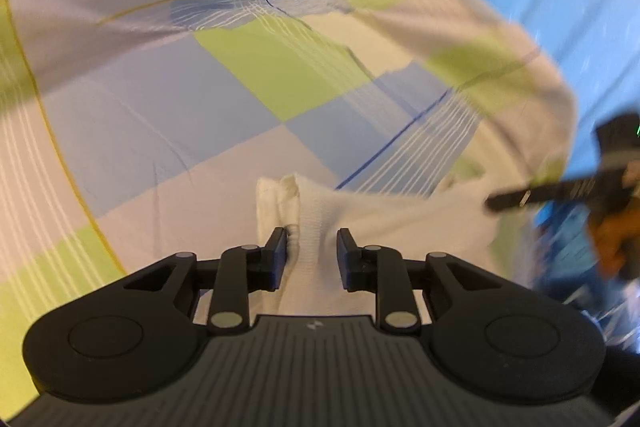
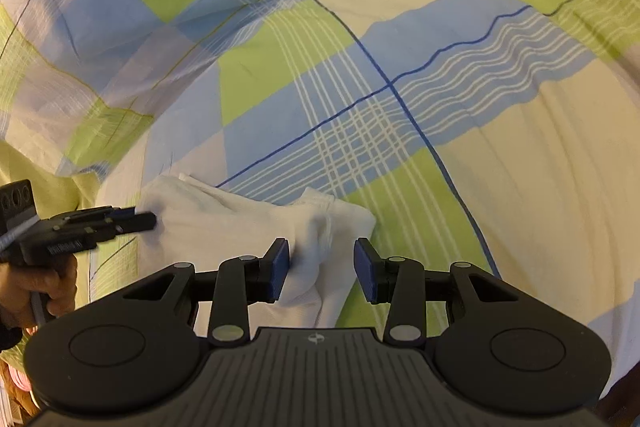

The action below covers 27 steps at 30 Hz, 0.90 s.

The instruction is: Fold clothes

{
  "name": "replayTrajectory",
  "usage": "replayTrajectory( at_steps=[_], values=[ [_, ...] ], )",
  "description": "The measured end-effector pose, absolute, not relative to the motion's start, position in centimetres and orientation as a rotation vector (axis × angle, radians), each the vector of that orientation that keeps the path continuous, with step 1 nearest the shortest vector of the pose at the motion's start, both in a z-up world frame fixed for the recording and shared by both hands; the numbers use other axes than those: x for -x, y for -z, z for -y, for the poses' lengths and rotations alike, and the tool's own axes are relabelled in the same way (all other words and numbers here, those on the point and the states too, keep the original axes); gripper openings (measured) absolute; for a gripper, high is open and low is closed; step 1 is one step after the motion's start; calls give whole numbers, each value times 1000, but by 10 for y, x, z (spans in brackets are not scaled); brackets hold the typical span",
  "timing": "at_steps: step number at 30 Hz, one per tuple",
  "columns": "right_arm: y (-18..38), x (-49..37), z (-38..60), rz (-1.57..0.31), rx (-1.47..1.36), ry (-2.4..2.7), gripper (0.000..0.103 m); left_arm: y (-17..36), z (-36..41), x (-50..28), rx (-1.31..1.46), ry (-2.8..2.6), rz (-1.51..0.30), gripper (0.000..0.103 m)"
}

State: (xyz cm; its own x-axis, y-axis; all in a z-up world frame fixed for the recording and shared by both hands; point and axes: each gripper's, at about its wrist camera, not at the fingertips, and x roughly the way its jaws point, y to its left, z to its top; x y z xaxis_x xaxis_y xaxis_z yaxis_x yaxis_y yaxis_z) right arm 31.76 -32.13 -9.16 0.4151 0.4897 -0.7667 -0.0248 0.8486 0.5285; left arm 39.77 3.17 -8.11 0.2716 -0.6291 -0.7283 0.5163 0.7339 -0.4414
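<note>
Garment: white cloth (image 2: 240,227) lies bunched on the checked bedsheet (image 2: 360,107) | Left tongs (image 1: 312,251): yours are parted, fabric between the fingers, not clamped | Right tongs (image 2: 322,267): yours are parted wide over a fold, gripping nothing | Left-wrist view blurred.

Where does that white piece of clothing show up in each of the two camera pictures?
Left wrist view: the white garment lies low in the middle, running right from between the left claw fingers.
Right wrist view: the white garment lies low and left of centre, its right end between the right claw fingers.
Shared landmark: the checked bedsheet under it.
</note>
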Motion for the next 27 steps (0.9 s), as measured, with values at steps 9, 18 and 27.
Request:
replayTrajectory(
  at_steps=[9, 18, 27],
  values=[
    [87, -268, 302, -1156, -503, -345, 41, 101, -34, -444, 332, 783, -1193, 22],
    [108, -249, 285, -1241, -543, -381, 6, 97, -30, -424, 195, 773, -1034, 11],
    [104, -228, 289, -1289, -538, -388, 2, 94, -34, -420, 161, 706, -1052, 30]
  ],
)
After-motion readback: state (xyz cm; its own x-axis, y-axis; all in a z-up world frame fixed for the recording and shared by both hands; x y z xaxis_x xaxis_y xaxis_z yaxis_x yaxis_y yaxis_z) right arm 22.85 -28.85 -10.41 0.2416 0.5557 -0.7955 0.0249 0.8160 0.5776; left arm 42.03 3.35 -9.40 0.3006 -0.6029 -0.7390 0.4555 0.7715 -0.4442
